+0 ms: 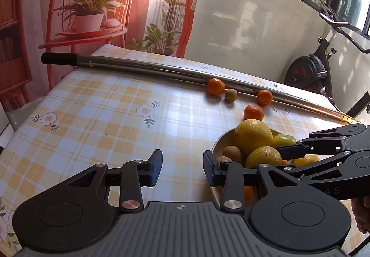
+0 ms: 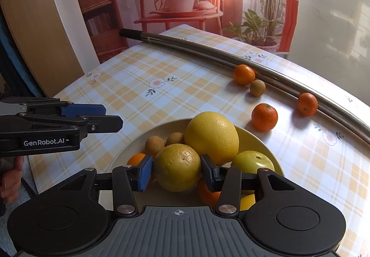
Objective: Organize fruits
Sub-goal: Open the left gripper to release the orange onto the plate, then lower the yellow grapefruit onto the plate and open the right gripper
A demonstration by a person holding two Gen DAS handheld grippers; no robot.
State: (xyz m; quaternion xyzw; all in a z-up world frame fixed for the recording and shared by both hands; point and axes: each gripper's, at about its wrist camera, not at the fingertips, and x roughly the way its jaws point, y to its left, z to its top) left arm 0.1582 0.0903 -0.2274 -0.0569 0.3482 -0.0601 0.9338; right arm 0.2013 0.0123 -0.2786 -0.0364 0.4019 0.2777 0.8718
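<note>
Right tongs (image 2: 177, 172) at a yellow citrus in the fruit plate; left tongs (image 1: 182, 168) released beside it.

The right tongs bracket the smaller yellow citrus (image 2: 177, 168) on the cream plate (image 2: 129, 141), blue pads at either flank; contact looks likely, though the fisheye view does not make it certain whether they are clenched on it or only flanking it. That fruit lies against a larger yellow citrus (image 2: 211, 134), with a green apple (image 2: 253, 162), two brown kiwis (image 2: 154, 146) and an orange (image 2: 136, 159) sharing the plate. The left tongs hover with jaws spread and nothing between them, just left of the plate over the checked table (image 1: 92, 106). Loose on the table beyond the plate are three mandarins (image 2: 264, 117) and one kiwi (image 2: 257, 87), near or against a long metal pole (image 2: 208, 51).
</note>
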